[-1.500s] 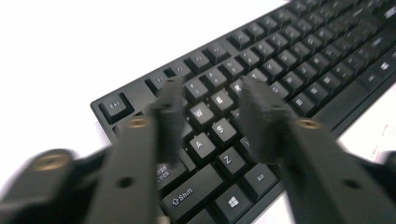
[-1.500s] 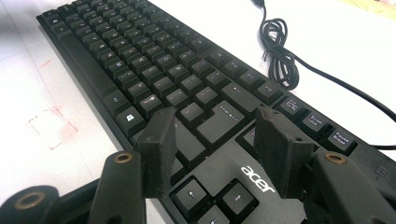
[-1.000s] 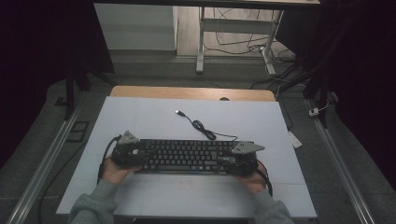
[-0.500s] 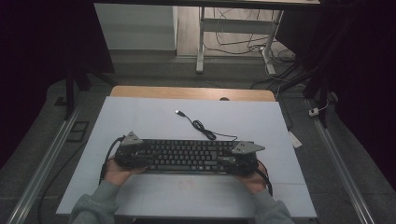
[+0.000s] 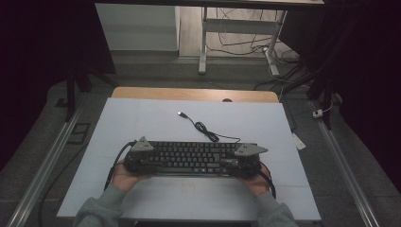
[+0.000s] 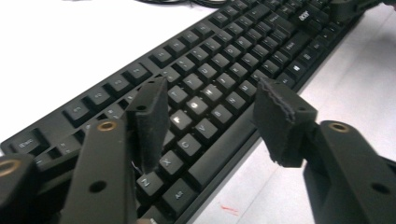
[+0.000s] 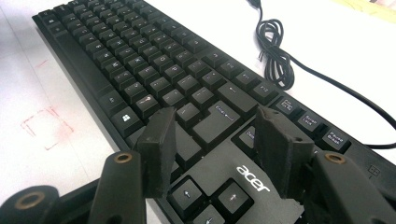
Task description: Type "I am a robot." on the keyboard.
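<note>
A black keyboard [image 5: 191, 158] lies flat on the white table top [image 5: 142, 118], long side toward me. My left gripper [image 5: 140, 158] hovers over its left end, my right gripper [image 5: 243, 163] over its right end. In the left gripper view the left gripper [image 6: 212, 91] is open; one jaw hangs over the Z and X keys of the keyboard [image 6: 224, 60], the other past the front edge. In the right gripper view the right gripper [image 7: 214, 116] is open above the keyboard [image 7: 140, 56] near the arrow keys and logo. Nothing is clamped.
The keyboard's black cable [image 5: 203, 127] runs in a coiled loop toward the back, ending in a USB plug [image 5: 180, 113]. A faint red square mark [image 7: 46, 126] is drawn on the table in front of the keyboard. A wooden strip [image 5: 194, 93] borders the far edge.
My left gripper has shifted slightly right and nearer, further over the keyboard's left end. The right gripper and the keyboard have barely moved.
</note>
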Tool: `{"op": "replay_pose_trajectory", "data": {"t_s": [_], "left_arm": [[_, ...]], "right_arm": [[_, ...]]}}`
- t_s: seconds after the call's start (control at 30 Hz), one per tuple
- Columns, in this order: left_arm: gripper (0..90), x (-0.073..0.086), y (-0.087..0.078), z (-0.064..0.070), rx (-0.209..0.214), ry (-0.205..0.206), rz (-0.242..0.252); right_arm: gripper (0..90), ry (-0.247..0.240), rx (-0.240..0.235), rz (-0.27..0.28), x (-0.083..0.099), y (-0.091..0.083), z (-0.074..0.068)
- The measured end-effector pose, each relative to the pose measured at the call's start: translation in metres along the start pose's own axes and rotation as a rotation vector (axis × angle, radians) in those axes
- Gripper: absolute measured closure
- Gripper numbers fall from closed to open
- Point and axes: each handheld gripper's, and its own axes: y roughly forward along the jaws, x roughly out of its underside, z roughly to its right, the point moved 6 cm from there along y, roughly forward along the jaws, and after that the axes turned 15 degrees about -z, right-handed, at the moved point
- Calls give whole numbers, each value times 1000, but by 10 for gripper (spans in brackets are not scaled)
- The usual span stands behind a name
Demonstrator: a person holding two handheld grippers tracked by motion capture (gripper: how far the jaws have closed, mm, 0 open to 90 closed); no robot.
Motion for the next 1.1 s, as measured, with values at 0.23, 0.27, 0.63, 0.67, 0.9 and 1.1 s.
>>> {"op": "replay_pose_trajectory", "data": {"t_s": [0.23, 0.27, 0.63, 0.67, 0.9, 1.1], "left_arm": [[712, 0, 9, 10, 20, 45, -27], [748, 0, 11, 11, 24, 50, -32], [888, 2, 32, 21, 22, 99, -93], [888, 2, 33, 21, 19, 103, -100], [888, 6, 45, 21, 7, 104, -141], [888, 6, 45, 22, -17, 115, -142]], "right_arm": [[489, -1, 6, 7, 0, -1, 0], [489, -2, 6, 7, 0, -1, 0], [488, 0, 4, 1, 0, 0, -1], [488, 2, 5, -4, 0, 0, 0], [486, -1, 1, 3, 0, 0, 0], [486, -7, -3, 7, -1, 0, -2]]}}
